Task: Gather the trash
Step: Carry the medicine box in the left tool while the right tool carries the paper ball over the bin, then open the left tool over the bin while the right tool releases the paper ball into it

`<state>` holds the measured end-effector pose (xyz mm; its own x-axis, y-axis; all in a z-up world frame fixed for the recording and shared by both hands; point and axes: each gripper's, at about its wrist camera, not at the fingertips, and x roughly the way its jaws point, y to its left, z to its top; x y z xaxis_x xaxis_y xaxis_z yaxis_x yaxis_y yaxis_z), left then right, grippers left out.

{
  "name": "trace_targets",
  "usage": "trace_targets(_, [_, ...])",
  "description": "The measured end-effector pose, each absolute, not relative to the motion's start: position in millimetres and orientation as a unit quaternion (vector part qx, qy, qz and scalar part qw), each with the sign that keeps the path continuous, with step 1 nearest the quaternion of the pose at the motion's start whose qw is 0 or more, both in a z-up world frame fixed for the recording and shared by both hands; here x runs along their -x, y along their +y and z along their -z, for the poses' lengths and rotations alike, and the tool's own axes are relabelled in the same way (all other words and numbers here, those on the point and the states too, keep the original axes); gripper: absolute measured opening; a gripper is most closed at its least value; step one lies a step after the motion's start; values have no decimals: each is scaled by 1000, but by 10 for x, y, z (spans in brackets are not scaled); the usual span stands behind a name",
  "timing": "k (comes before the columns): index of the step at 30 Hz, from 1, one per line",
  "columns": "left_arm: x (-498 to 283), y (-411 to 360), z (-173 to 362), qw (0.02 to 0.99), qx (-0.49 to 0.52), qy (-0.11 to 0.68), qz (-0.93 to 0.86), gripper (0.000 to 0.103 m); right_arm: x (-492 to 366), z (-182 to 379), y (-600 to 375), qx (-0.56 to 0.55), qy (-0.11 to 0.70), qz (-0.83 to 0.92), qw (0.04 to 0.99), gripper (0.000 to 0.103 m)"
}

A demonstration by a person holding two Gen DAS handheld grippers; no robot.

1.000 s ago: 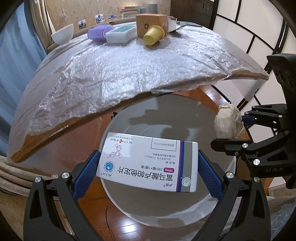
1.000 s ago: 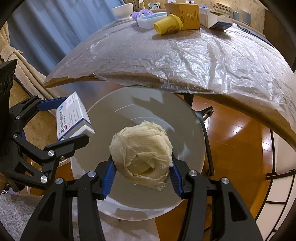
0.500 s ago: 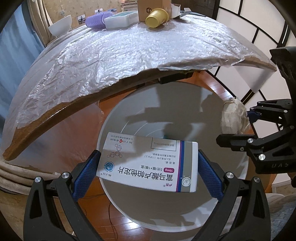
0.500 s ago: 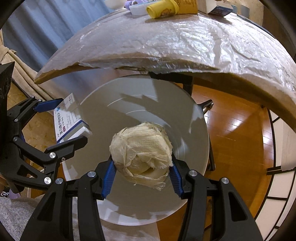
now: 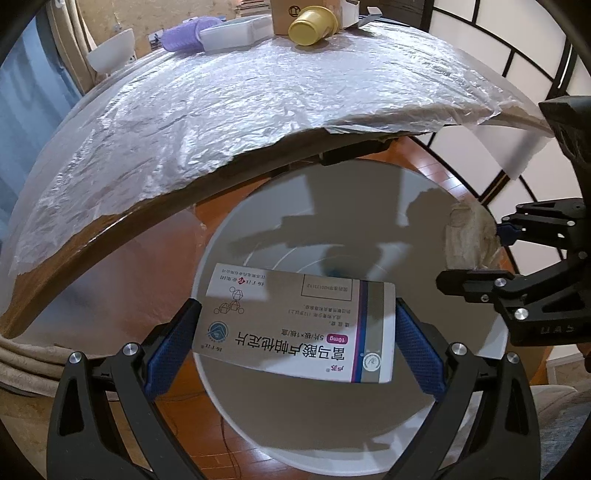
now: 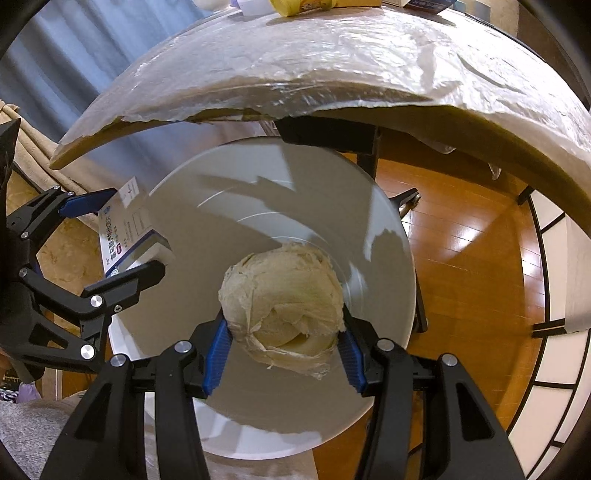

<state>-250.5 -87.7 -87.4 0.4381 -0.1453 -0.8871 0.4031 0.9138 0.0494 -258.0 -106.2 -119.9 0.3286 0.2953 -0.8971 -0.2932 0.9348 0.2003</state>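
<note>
Currently listed: left gripper (image 5: 295,332), jaws clamped on a medicine box (image 5: 299,325) at its short ends, held flat over the white bin (image 5: 369,424), toward the mouth's 8 o'clock side. Right gripper (image 6: 282,332), blue pads (image 6: 218,347) pressed on a tissue wad (image 6: 282,314), held over the bin's mouth, about centre in the right wrist view. In the left view the wad sits at the bin's 2 o'clock rim. Table (image 5: 221,122), plastic-covered, at 12 o'clock above the bin; on its far edge: yellow cup (image 5: 310,26), cardboard box (image 5: 284,14), white tray (image 5: 232,33), purple roll (image 5: 184,37), white bowl (image 5: 110,51). Wood floor (image 6: 472,266) beneath.
</note>
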Motion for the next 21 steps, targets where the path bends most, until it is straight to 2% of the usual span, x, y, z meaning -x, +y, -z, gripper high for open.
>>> trace_targets(2, [2499,-886,871,838,-123,505,167,101,2575,1195,-1070,-8,550,-178,816,58])
trace_targets(4, [2478,-863,872,835,-112,511,170,101,2581,1152,-1098,-16,541,-172,823,75])
trace_targets(5, [2453,-842,883,832,-100,516,175,101,2586,1136,-1104,-17,538,-170,825,76])
trace_targets(10, [2429,-772,880,829,-75,521,188,101,2618,1008,-1143,-15,525,-162,835,78])
trace_targets(21, [2437,-724,714,838,-89,507,183,101,2654,649,-1168,-18,489,-153,858,79])
